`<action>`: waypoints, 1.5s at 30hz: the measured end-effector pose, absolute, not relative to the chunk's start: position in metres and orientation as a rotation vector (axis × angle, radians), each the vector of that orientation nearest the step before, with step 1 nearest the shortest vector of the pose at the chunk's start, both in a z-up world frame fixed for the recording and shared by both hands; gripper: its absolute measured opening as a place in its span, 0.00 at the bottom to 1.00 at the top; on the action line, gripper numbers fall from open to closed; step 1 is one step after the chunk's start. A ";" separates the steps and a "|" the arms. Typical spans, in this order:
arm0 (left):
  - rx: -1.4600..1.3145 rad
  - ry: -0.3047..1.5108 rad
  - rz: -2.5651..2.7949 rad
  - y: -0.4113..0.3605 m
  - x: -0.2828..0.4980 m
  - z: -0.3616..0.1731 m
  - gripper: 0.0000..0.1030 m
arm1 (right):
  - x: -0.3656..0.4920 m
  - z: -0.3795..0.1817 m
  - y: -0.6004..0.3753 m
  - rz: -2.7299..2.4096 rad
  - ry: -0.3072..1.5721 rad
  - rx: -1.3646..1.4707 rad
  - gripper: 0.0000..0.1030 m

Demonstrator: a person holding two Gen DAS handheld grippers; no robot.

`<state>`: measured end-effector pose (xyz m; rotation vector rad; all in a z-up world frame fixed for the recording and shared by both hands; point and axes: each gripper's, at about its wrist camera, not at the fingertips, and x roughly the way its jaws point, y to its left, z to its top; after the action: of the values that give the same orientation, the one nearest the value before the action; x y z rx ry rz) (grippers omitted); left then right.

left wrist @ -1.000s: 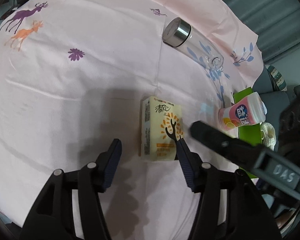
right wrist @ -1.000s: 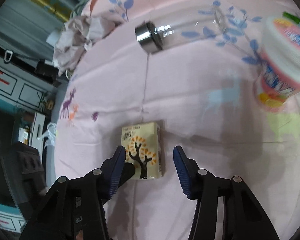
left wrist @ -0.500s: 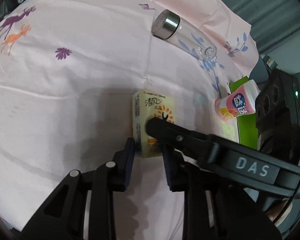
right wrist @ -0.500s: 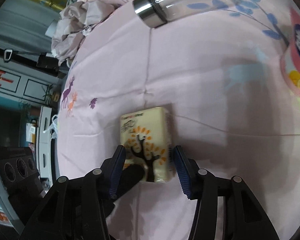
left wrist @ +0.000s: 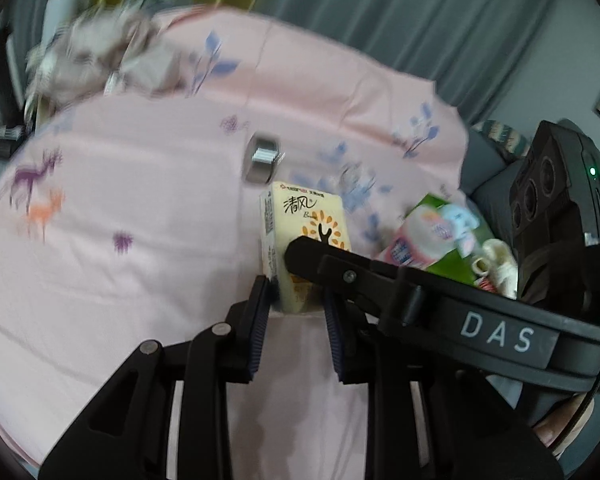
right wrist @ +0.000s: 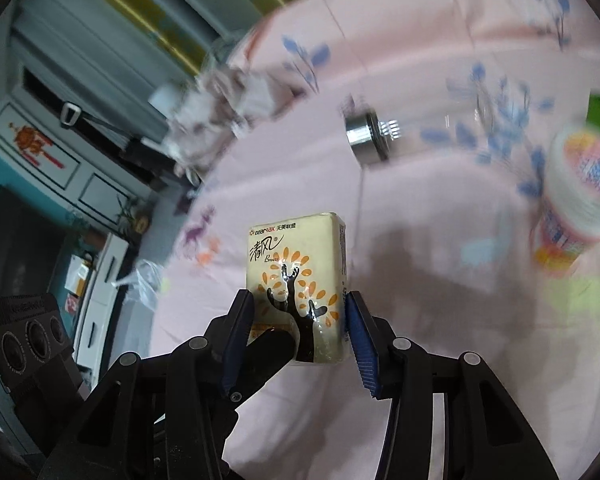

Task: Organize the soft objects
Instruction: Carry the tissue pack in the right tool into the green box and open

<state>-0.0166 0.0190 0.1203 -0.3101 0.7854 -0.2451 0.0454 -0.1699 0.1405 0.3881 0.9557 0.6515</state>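
Note:
A cream tissue pack (left wrist: 300, 220) with an orange tree print stands upright above the pink bedsheet (left wrist: 120, 288), held by both grippers. My left gripper (left wrist: 296, 304) is shut on its lower end, pads against the narrow sides. A finger (left wrist: 380, 284) of my right gripper crosses in front of the pack. In the right wrist view my right gripper (right wrist: 296, 300) is shut on the tissue pack (right wrist: 296, 264), one pad on each long side. The tip of a left finger (right wrist: 272, 344) shows against the pack's lower left corner.
A glass bottle (left wrist: 264, 160) with a steel cap (right wrist: 368, 136) lies on the sheet behind the pack. A pink-and-white jar (right wrist: 580, 184) lies to the right by a green box (left wrist: 452, 256). Crumpled cloth (left wrist: 96, 56) sits at the far left.
The left jaws closed from wide open onto the pack. Both grippers then rose together, and the pack came up off the sheet from lying flat to standing upright.

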 end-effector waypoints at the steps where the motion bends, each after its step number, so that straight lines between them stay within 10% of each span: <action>1: -0.291 0.754 -0.258 0.013 -0.020 0.130 0.23 | 0.043 0.147 -0.174 0.651 0.933 0.388 0.49; 22: -0.090 0.577 -0.616 -0.154 -0.020 0.203 0.24 | -0.009 0.206 -0.371 0.351 0.599 0.565 0.49; 45: -0.061 0.961 -0.796 -0.282 0.036 0.114 0.24 | 0.022 0.100 -0.478 -0.019 0.856 0.787 0.49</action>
<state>0.0355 -0.2819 0.1141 -0.0607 0.9610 -0.7961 0.0221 -0.4778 0.1001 0.7874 0.8561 -0.0190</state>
